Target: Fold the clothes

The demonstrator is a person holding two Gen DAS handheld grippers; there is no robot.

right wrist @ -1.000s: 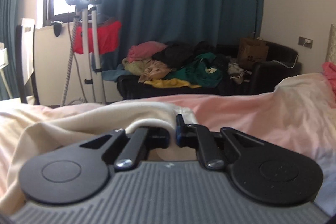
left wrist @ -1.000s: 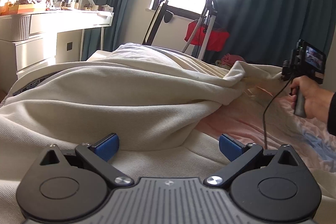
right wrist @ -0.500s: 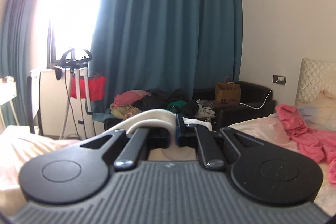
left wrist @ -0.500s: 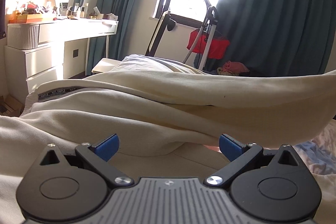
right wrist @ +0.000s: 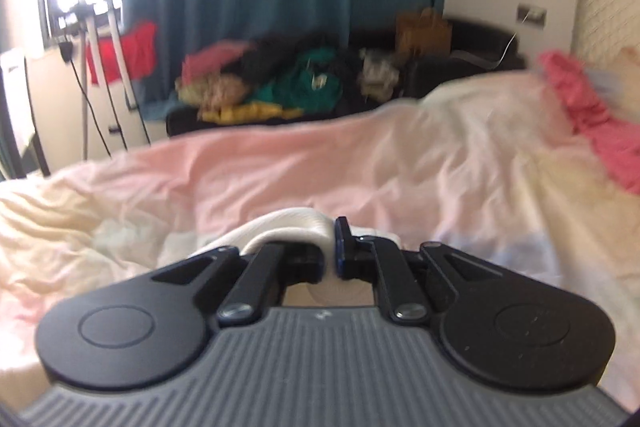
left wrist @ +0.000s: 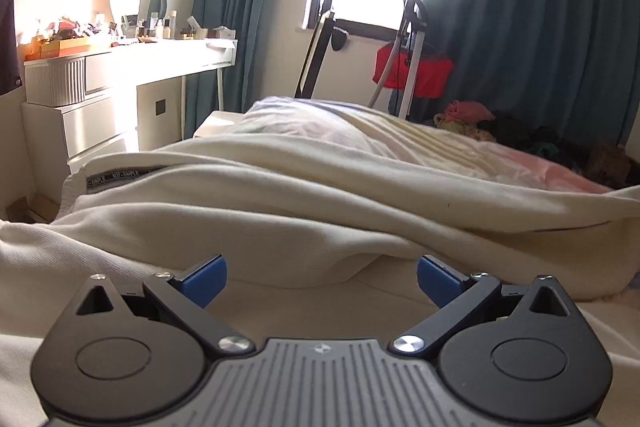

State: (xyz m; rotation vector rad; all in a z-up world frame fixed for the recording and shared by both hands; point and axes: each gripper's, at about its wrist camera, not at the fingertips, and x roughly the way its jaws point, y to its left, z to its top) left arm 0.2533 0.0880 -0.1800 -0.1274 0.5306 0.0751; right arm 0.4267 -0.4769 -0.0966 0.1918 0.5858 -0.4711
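A cream sweatshirt (left wrist: 256,211) lies rumpled across the bed in the left wrist view, its neck label at the left and a folded-over flap at the right. My left gripper (left wrist: 322,277) is open, low over the cream cloth, with nothing between its blue pads. My right gripper (right wrist: 330,247) is shut on a bunched edge of the cream sweatshirt (right wrist: 288,229), held above the pink bed cover (right wrist: 320,167). The right wrist view is blurred.
A white dresser (left wrist: 120,87) with clutter stands at the left. A garment steamer with a red part (left wrist: 412,67) is by the window. A dark sofa piled with clothes (right wrist: 280,87) stands beyond the bed. A pink garment (right wrist: 600,127) lies near the headboard.
My right gripper rose with the cream edge, then came back down toward the bed. In the left wrist view the lifted flap has dropped lower at the right. The left gripper stayed open.
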